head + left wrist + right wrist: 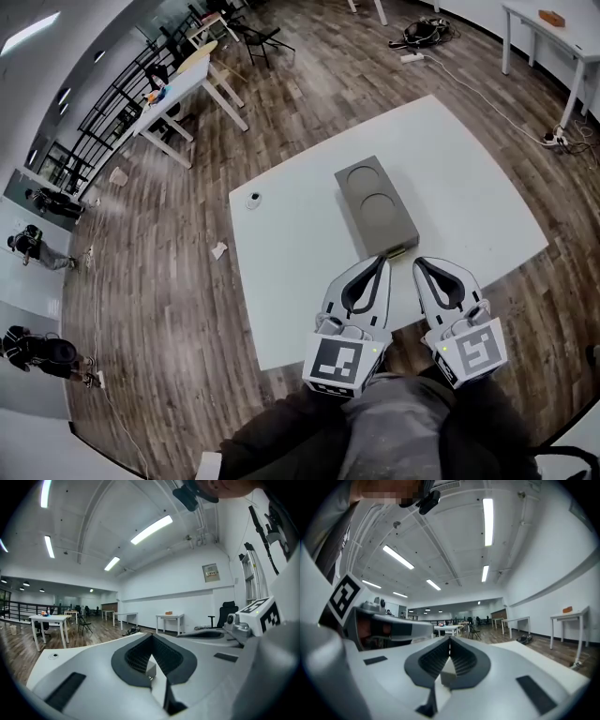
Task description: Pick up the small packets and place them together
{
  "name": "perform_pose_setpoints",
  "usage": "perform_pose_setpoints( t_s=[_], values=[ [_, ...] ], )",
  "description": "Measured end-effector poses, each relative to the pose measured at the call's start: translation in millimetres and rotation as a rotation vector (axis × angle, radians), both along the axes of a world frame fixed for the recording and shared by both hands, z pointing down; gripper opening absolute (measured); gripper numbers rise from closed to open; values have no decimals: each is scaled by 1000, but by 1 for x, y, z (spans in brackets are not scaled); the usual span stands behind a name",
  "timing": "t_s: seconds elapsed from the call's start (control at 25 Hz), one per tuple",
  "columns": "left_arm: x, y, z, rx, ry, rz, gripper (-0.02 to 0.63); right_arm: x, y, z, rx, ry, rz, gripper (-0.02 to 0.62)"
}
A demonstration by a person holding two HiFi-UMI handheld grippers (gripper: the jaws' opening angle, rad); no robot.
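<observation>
A white tabletop [281,281] bears a grey rectangular block with two round recesses [377,208], its long axis running away from the tools. The left tool [382,260] and the right tool [420,263], both closed and empty, point at its near end, where a yellowish sliver [399,251], possibly a small packet, lies just ahead and between them.

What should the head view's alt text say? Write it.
The left tool and right tool, both shut, hover side by side above a white table, pointing at a grey block with two round recesses.
</observation>
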State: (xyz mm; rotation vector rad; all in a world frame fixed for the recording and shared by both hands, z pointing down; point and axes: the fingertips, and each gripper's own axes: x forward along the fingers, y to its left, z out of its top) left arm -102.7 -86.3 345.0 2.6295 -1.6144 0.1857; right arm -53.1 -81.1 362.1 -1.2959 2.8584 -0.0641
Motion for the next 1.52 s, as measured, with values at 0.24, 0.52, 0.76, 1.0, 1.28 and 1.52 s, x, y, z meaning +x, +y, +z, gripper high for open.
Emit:
perform_pose_setpoints(
  t_s=[0.24, 0.52, 0.76, 1.0, 1.28, 1.52],
  values=[
    [-15, -12, 66, -86, 6, 7, 3, -19, -10, 86, -129, 32, 6, 6],
    [-25, -19, 70, -136, 15, 8, 3, -23, -21, 94, -173, 58, 27, 6],
    [-31, -20, 79, -180, 23, 16, 3, -23, -31, 116, -252, 123, 64, 114],
    [-51, -32, 80, -208, 28, 6, 3, -28, -52, 134, -329, 217, 138, 178],
    [-70, -42, 93, -272, 29, 19, 3, -38, -66, 147, -395, 281, 178, 187],
    [-75, -46, 99, -298, 34, 28, 3, -37, -70, 157, -425, 324, 219, 186]
  ],
)
